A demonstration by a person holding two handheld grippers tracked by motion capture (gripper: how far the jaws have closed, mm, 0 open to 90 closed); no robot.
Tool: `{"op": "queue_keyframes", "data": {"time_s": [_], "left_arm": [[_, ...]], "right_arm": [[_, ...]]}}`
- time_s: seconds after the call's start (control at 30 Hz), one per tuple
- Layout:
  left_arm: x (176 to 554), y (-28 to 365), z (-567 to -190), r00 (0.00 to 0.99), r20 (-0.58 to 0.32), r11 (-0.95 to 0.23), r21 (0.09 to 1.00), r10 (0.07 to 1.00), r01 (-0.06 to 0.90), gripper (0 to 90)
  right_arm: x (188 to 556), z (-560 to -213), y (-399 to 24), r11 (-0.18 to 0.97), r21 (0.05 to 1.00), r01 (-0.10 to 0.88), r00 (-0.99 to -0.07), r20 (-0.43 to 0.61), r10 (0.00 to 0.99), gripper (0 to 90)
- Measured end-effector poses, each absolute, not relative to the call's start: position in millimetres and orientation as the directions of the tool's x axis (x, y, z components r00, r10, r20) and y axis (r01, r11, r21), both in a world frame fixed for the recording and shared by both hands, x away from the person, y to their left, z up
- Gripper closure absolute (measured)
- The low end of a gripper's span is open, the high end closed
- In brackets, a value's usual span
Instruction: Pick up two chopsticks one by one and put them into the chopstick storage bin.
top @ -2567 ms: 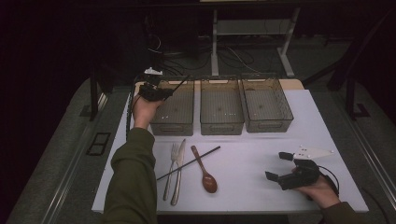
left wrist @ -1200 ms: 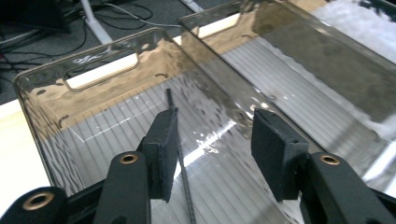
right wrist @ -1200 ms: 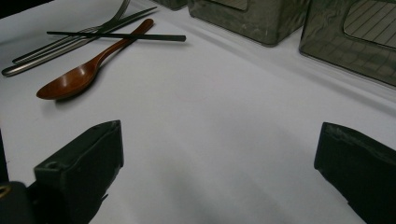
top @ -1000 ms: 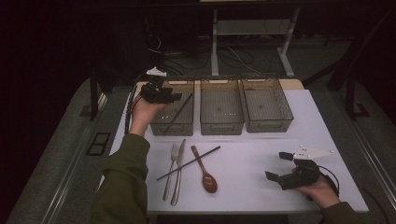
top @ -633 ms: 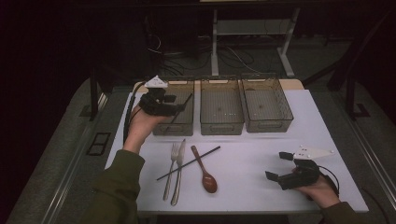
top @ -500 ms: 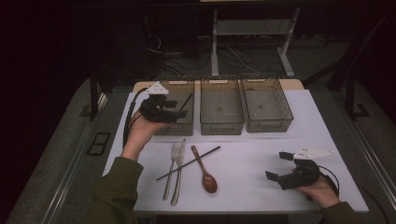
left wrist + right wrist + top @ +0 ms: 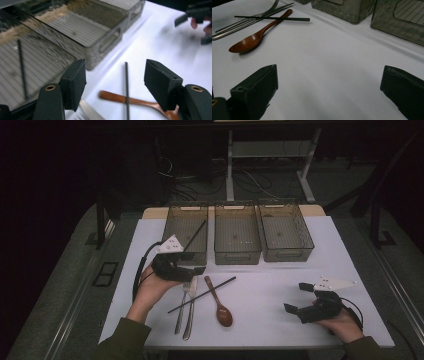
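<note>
Left tool (image 7: pixel 192 269), jaws just opened further with nothing gripped, is held over the black chopstick (image 7: pixel 126 85) crossing the wooden spoon (image 7: pixel 220 303) beside the fork (image 7: pixel 182 305) on the desk (image 7: pixel 270 290), while the right tool (image 7: pixel 299 298) is held wide and empty.

The high view looks forward and down on the whole bench (image 7: pixel 280 320) from the person's side. The left gripper view sits low and close, facing the bins (image 7: pixel 105 37) and the spoon (image 7: pixel 130 100). The right gripper view skims the bench surface, sharing that spoon (image 7: pixel 249 42) and the chopstick (image 7: pixel 272 18).
</note>
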State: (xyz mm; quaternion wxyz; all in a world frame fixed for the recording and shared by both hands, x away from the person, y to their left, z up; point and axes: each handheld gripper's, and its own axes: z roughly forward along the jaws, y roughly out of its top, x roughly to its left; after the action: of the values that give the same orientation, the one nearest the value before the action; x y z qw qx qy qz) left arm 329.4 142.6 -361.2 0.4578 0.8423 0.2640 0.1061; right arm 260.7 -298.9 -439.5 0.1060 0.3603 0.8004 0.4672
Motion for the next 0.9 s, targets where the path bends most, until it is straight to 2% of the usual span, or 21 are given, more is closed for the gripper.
{"op": "queue_keyframes", "data": {"time_s": [0.3, 0.53, 0.9], "left_arm": [[306.7, 139.9, -388.4, 0.850, -0.080, -0.439, 0.829, 0.521, 0.347, 36.8], [301.8, 141.7, -407.1, 0.855, -0.078, -0.457, 0.818, 0.513, 0.349, 47.3], [310.9, 132.8, -433.5, 0.855, -0.070, -0.540, 0.747, 0.515, 0.387, 61.7]], "right_arm": [[260.2, -439.2, -298.9, 0.306, 0.823, 0.478, -0.718, 0.166, 0.676, 0.8], [259.9, -439.1, -298.4, 0.306, 0.824, 0.477, -0.717, 0.163, 0.677, 0.8], [259.7, -439.1, -297.8, 0.309, 0.824, 0.475, -0.719, 0.161, 0.677, 0.8]]}}
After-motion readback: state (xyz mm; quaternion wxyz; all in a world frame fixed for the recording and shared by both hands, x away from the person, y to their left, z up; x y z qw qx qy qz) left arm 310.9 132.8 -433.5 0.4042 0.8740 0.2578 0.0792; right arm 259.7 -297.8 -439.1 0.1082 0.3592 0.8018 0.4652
